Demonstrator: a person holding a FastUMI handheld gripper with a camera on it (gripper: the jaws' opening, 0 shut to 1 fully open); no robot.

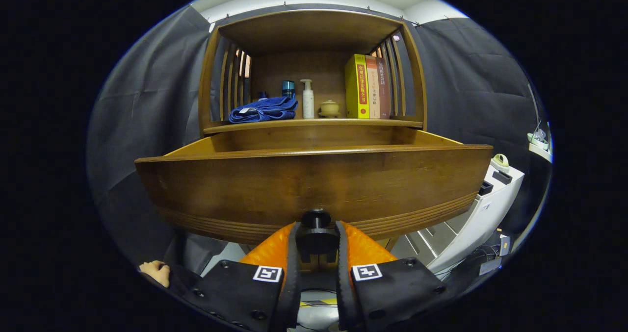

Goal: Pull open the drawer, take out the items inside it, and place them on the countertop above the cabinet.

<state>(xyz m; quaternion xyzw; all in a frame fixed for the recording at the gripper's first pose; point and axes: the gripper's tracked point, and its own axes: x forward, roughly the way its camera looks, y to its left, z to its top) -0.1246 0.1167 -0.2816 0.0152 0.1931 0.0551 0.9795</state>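
**One small knob carries the whole pull**

Two black finger pads (293, 253) of the gripper (316, 243) sit closed against the sides of the dark round knob (316, 231), which stands out from the bottom middle of the drawer front (314, 185). The jaws are narrowed to the knob's width, with no gap visible on either side, so the hold looks firm.

The drawer is already drawn out of the cabinet: its inner side walls (196, 148) run back to the worktop edge (314, 124). Its floor and contents are hidden below the front panel from this low angle, so I cannot tell what lies inside.

By my reckoning the drawer is solid wood, stiff and fairly heavy, and likely to slide with some friction. The knob is the only sensible hold; it is hard, smooth and round, so it could slip or twist in the pads if the pull goes off-axis. A straight, level draw should keep the drawer from binding.

On the worktop stand a folded blue cloth (264, 110), a white pump bottle (307, 99), a small lidded pot (329, 108) and upright books (367, 87). Free room for new items looks scarce, mostly along the front edge.
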